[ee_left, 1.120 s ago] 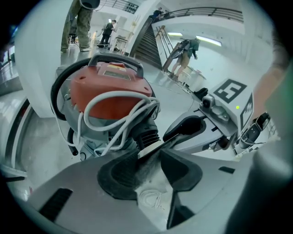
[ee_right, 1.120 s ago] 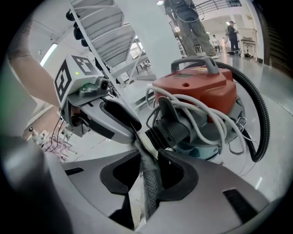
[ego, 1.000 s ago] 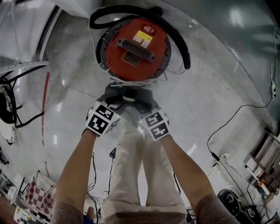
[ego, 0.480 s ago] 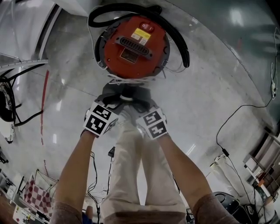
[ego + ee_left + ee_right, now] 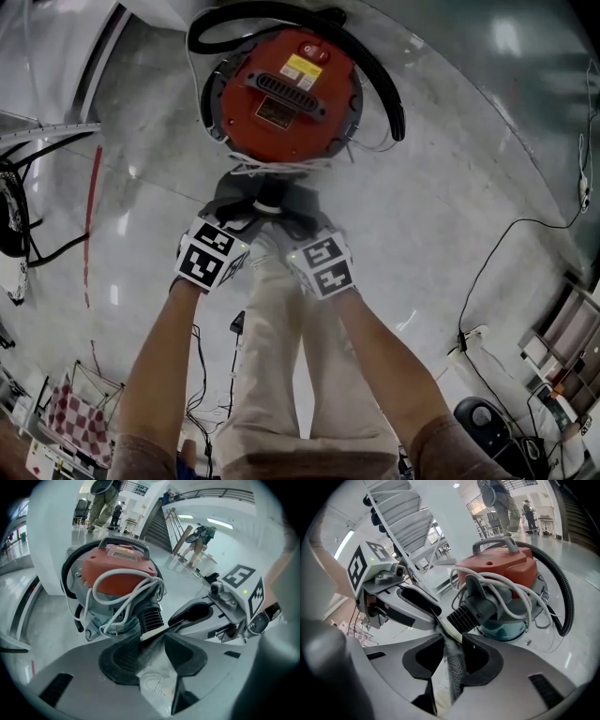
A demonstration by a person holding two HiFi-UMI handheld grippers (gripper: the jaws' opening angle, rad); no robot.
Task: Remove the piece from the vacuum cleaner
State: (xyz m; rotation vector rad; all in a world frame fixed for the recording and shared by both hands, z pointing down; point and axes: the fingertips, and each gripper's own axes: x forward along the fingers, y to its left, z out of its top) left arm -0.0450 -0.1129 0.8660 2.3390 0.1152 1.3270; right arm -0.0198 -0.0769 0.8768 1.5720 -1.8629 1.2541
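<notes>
The vacuum cleaner (image 5: 281, 94) has a smooth, glossy red plastic lid, its black hose (image 5: 389, 89) looks ribbed and matt, and the pale floor (image 5: 469, 206) gleams, polished.

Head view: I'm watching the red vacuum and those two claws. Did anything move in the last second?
Hardly anything. The left gripper and right gripper both stay clamped on the piece at the vacuum cleaner's ribbed cuff; nothing was grabbed or released. The whole picture only drifted slightly, which looks like the camera shifting, not the things.
</notes>
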